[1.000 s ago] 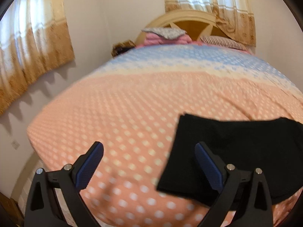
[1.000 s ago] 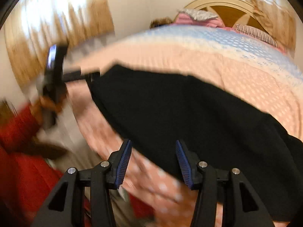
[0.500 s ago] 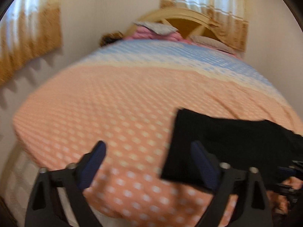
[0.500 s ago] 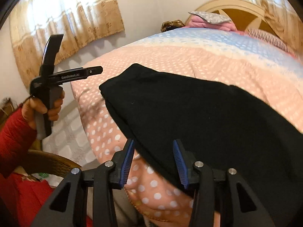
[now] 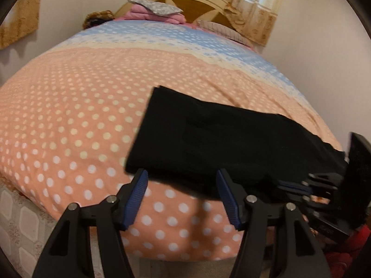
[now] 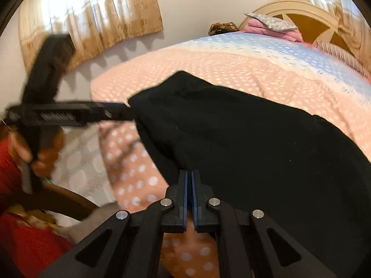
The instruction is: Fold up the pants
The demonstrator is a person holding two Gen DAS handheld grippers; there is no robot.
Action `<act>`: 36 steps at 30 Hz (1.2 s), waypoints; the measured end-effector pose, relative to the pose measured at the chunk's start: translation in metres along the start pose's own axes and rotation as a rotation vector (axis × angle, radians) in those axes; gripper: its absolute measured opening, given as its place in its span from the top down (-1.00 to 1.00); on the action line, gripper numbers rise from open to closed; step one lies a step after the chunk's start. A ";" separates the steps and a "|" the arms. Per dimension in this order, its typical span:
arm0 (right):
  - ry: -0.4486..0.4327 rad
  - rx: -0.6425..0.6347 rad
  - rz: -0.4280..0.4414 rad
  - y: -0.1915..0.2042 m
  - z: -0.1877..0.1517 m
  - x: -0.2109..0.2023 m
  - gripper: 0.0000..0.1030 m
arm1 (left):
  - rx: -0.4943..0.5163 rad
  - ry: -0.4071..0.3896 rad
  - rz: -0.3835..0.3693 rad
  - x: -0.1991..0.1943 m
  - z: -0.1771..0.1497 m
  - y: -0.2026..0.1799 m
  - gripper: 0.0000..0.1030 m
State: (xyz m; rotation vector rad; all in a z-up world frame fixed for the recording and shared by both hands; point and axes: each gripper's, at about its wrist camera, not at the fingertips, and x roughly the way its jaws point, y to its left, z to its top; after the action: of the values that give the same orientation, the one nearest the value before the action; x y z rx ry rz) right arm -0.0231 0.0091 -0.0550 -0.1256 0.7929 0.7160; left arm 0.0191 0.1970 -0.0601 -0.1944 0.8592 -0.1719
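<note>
Black pants (image 5: 231,143) lie folded near the front edge of a bed with a pink dotted cover (image 5: 69,120). My left gripper (image 5: 183,185) straddles their near left edge. Its jaws are closing, and its blue pads (image 5: 136,199) stand apart from the cloth. In the right wrist view the left gripper (image 6: 125,112) reaches the left corner of the pants (image 6: 255,139). My right gripper (image 6: 190,178) is shut on the near edge of the pants. It also shows in the left wrist view as the right gripper (image 5: 299,186) at the cloth's right end.
Pillows and folded bedding (image 5: 157,11) sit by the wooden headboard (image 5: 197,2) at the far end. Curtains (image 6: 92,18) hang on the left wall. A person's hand and red sleeve (image 6: 14,162) hold the left gripper beside a curved chair back (image 6: 69,199) over tiled floor (image 5: 23,227).
My right gripper has slid along the near edge and shut on the pants. The left gripper has tipped downward toward the pants' left edge, and its jaws have narrowed.
</note>
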 end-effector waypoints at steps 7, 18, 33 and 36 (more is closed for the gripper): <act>0.069 -0.079 0.003 0.012 -0.014 0.019 0.93 | -0.025 -0.079 0.145 -0.013 0.007 0.018 -0.23; -0.116 0.047 0.131 -0.005 0.021 -0.014 0.89 | 0.107 -0.141 0.284 -0.001 0.019 -0.009 -0.26; -0.115 0.120 0.244 -0.003 0.037 0.017 0.88 | 0.121 -0.222 0.487 -0.009 0.039 -0.004 -0.29; -0.230 0.245 0.150 -0.043 0.038 -0.024 0.88 | 0.208 -0.270 0.427 -0.002 0.054 -0.036 -0.34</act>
State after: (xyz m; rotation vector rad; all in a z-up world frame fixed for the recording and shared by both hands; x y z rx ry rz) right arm 0.0156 -0.0231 -0.0176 0.2361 0.6676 0.7530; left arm 0.0566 0.1681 -0.0160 0.1599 0.5919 0.1625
